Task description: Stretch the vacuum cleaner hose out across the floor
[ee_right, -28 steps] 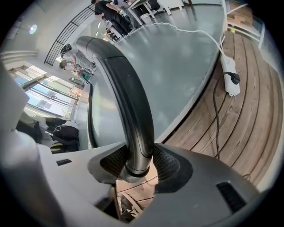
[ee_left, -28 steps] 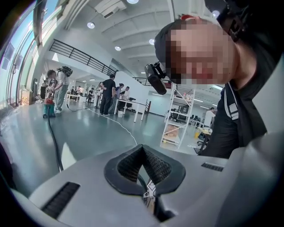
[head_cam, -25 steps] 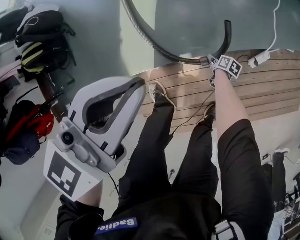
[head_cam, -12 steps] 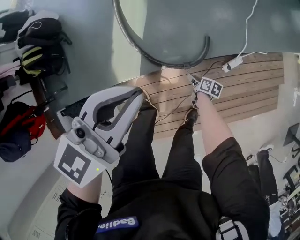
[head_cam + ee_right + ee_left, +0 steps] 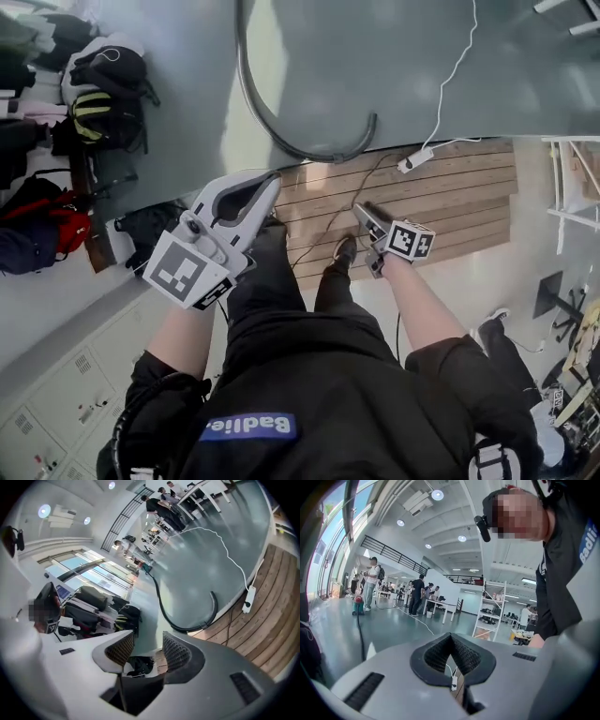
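Note:
The dark vacuum hose (image 5: 281,141) lies on the grey floor in a hook shape, and its free end (image 5: 373,120) curls up near the wooden platform's edge. The right gripper view shows the hose (image 5: 187,629) running away across the floor. My right gripper (image 5: 362,210) hangs over the platform, short of the hose end and apart from it. It is open with nothing between its pads (image 5: 177,651). Raised at the left, my left gripper (image 5: 273,177) has its tips together and holds nothing; its pads (image 5: 464,654) meet at the tip.
A wooden slatted platform (image 5: 450,197) lies under the person's feet. On it are a white power strip (image 5: 412,161) and its cable. Bags (image 5: 103,84) and a red pack (image 5: 61,225) line the left wall. White lockers (image 5: 56,403) are at lower left. People stand far off (image 5: 417,595).
My right gripper was on the hose near its end; it has let go, opened and drawn back toward the person. The hose now lies free. The left gripper dropped lower.

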The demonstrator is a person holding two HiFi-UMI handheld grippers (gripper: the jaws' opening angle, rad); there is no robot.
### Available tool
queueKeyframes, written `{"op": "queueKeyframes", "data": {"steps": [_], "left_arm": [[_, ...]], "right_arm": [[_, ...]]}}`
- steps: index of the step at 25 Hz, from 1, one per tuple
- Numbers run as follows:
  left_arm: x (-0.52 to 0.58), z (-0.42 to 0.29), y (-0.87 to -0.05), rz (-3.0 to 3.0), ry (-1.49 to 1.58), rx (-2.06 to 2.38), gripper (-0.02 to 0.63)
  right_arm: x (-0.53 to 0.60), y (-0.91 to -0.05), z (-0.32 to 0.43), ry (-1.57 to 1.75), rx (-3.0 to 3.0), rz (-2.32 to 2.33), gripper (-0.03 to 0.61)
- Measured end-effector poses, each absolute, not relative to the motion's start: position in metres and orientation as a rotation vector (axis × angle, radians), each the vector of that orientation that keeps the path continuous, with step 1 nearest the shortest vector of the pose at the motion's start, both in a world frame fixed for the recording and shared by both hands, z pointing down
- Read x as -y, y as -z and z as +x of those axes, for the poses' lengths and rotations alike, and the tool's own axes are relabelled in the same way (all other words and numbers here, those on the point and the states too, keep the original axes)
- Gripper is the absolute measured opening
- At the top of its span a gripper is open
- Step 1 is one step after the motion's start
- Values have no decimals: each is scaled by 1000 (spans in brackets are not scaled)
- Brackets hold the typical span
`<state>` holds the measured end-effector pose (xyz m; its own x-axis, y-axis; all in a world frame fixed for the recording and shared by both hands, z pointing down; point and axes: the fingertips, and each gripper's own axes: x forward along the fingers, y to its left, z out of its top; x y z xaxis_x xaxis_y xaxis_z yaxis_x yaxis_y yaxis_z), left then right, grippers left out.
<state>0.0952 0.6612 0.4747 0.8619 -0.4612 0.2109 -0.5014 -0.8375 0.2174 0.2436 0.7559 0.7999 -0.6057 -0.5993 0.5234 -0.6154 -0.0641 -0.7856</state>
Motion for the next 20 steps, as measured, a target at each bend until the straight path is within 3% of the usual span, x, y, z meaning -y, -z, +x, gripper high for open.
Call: {"op": "queueKeyframes", "data": {"steps": [14,20], "left_arm": [[-763,151,-409,2752,-172,725,-5],[-785,149,-394,2719,-85,743,-5]], "right_arm": [[-761,-504,222,-1157,2827,1106,189],[-789,-435,213,-680,2920,963,111]]}}
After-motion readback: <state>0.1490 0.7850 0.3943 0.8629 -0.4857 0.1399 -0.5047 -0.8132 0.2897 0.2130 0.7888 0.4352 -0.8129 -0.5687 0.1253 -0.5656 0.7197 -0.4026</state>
